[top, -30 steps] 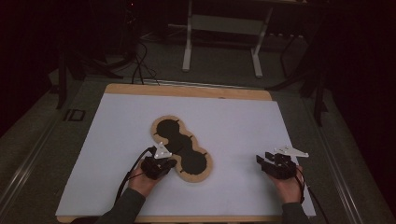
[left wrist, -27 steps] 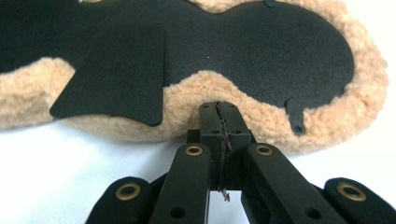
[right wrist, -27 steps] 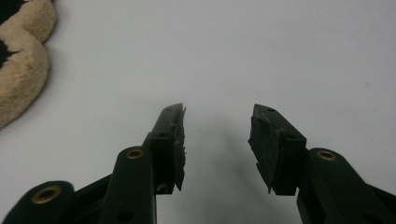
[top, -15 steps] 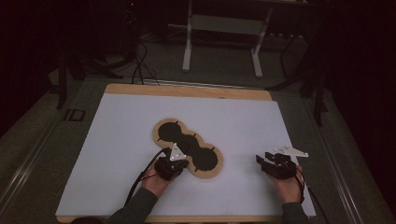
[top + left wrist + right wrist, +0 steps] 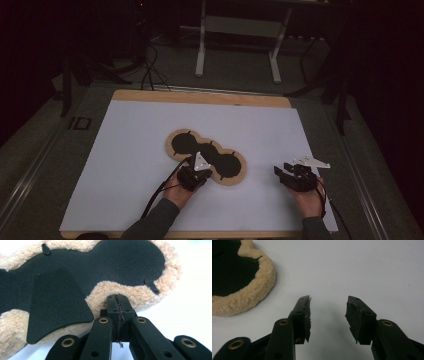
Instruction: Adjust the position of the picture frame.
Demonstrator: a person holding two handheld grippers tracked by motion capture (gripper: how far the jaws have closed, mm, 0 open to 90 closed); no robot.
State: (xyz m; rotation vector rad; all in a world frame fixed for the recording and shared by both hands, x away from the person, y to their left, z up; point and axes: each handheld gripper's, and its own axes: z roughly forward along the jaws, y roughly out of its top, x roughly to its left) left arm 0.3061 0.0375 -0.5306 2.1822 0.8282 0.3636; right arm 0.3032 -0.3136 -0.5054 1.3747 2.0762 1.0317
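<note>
A three-lobed black pad with a cream fleece rim [image 5: 207,155] lies flat near the middle of the white table sheet [image 5: 140,130]. My left gripper [image 5: 203,169] comes at its near edge from below. In the left gripper view its jaws [image 5: 117,298] stand closed together, pinching the fleece rim [image 5: 140,293], and a loose black flap [image 5: 55,305] lies on the pad to their left. My right gripper [image 5: 281,173] rests to the right of the pad, apart from it. In the right gripper view it [image 5: 328,303] is open over bare sheet, with the pad's end lobe [image 5: 249,287] at the upper left.
The white sheet covers a wooden board [image 5: 200,97] whose back edge shows. Beyond the board, on the dark floor, stand a metal frame [image 5: 237,45] and some cables [image 5: 150,70]. A black cable [image 5: 160,192] trails from the left gripper.
The left gripper has moved to the right along the near side, and the pad has shifted and turned with it. The right gripper has stayed where it was.
</note>
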